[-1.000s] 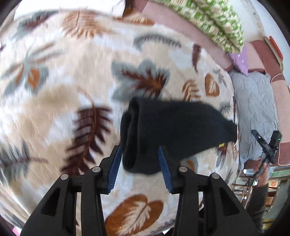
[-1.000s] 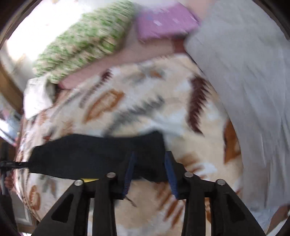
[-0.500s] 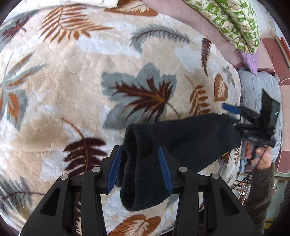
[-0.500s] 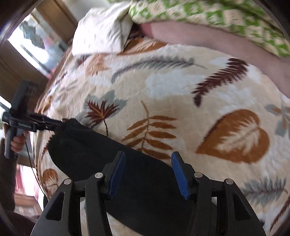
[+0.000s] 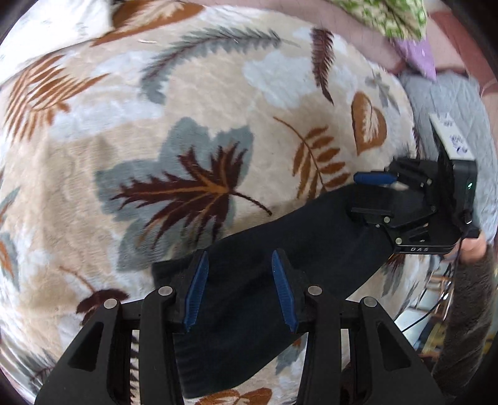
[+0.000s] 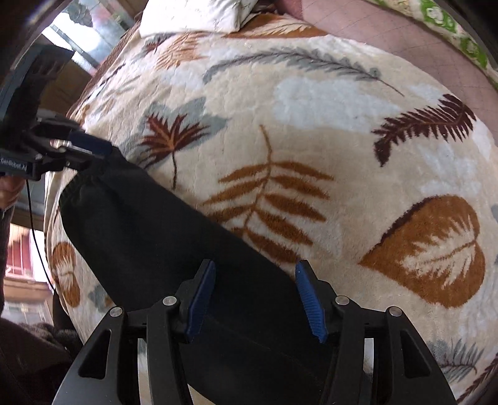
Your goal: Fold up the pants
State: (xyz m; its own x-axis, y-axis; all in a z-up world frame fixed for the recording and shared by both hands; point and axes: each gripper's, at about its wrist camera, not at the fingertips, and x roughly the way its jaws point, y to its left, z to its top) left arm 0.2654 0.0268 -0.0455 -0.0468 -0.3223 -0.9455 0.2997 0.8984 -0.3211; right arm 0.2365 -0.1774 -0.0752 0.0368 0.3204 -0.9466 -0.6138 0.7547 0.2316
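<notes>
Matt black knit pants (image 5: pixel 264 249) on plush fleecy leaf-print blanket (image 5: pixel 186 124), ribbed blue pads (image 6: pixel 308 299), matt black plastic right gripper (image 6: pixel 255 296)

Pants (image 5: pixel 249 280) plain black. Blanket (image 5: pixel 202 93) cream, leaf print in rust, maroon, grey-blue. My gripper pads (image 6: pixel 199 299) blue, bodies black. Quilt (image 6: pixel 451 34) green-white patterned; pillow (image 6: pixel 199 12) white.

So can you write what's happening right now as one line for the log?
step: laying pants on blanket | pants: black, folded | blanket: leaf print | left gripper: around pants | right gripper: just opening, over pants
</notes>
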